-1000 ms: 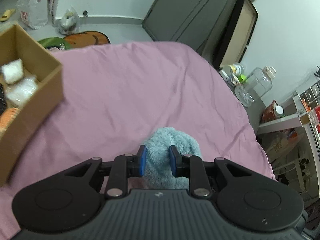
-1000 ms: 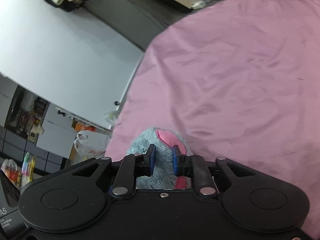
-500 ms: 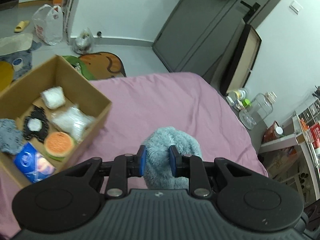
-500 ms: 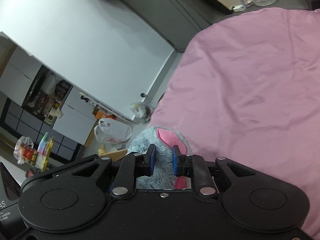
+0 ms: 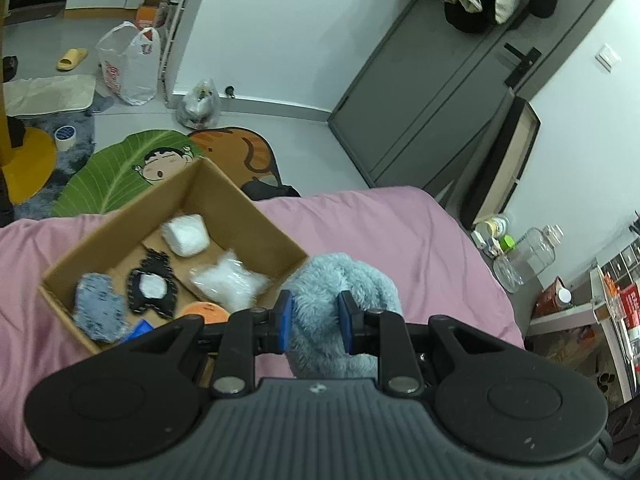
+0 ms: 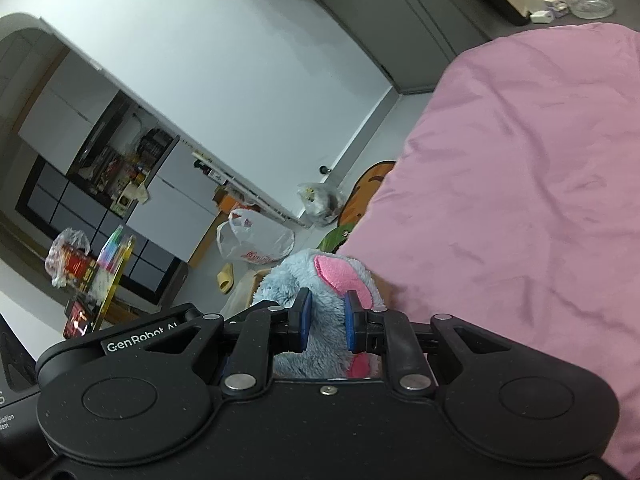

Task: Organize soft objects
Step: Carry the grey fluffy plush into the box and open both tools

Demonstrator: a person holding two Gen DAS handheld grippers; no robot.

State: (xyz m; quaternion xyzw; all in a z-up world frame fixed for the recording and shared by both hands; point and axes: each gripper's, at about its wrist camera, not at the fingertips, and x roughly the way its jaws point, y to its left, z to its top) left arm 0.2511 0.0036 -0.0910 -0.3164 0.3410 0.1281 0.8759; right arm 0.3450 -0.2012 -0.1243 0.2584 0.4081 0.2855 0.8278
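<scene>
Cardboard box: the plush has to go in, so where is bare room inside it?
In the cardboard box, the far corner behind the white pouch is bare. The near half is crowded: grey cloth, black toy, clear bag.

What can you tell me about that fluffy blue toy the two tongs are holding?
The plush toy is shaggy pale blue-grey fur, with a pink patch like an ear lining showing in the right view. Both tongs are shut on it: the left tongs pinch one furry lobe, the right tongs another. It hangs over the pink bedsheet, beside the near corner of the cardboard box. Its face is hidden.
</scene>
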